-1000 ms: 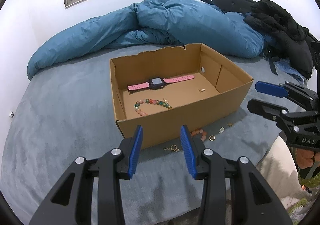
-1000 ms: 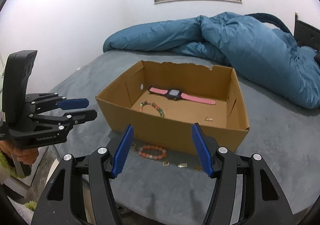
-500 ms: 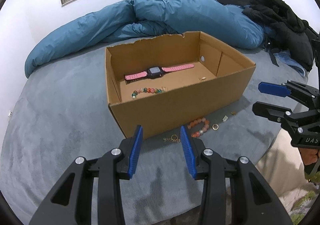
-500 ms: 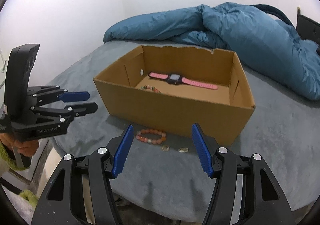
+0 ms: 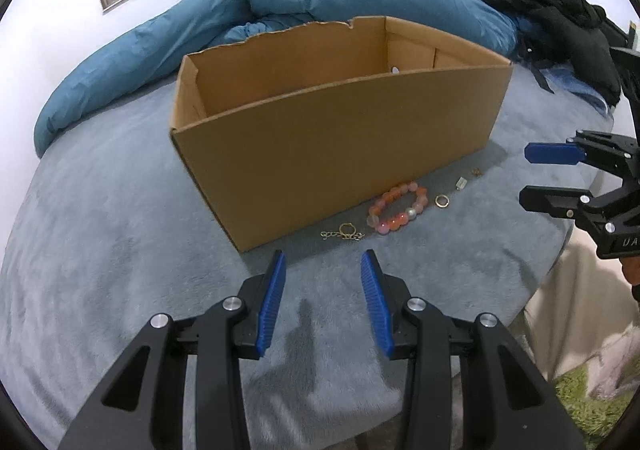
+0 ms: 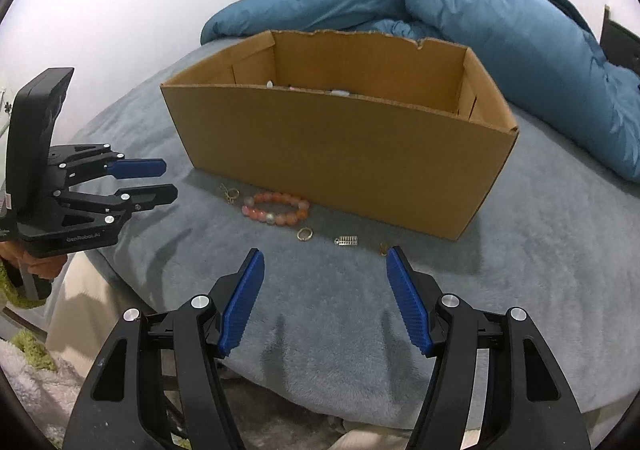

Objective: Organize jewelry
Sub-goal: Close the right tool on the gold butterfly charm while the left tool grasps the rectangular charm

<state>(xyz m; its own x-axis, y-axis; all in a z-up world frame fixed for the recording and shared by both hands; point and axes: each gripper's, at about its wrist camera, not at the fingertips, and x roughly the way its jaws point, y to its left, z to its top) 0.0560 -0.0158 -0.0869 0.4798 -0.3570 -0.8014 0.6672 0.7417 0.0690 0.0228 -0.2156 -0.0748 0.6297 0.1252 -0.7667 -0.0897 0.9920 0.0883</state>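
Both grippers hang over the bed (image 5: 120, 209) with nothing between them — left gripper (image 5: 323, 270) fingers narrowly apart, right gripper (image 6: 324, 262) fingers wide, just opened further. The bead bracelet (image 5: 397, 208) lies at the left gripper's 1 o'clock, against the cardboard box (image 5: 340, 137), with a gold ring (image 6: 305, 234) beside it.

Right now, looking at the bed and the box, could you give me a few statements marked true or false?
1. The bead bracelet lies on the bed in front of the cardboard box. True.
2. The right tool grips the bracelet. False: it is open and empty.
3. A small gold ring lies beside the bracelet. True.
4. The left tool holds the gold chain. False: the chain lies on the bed.
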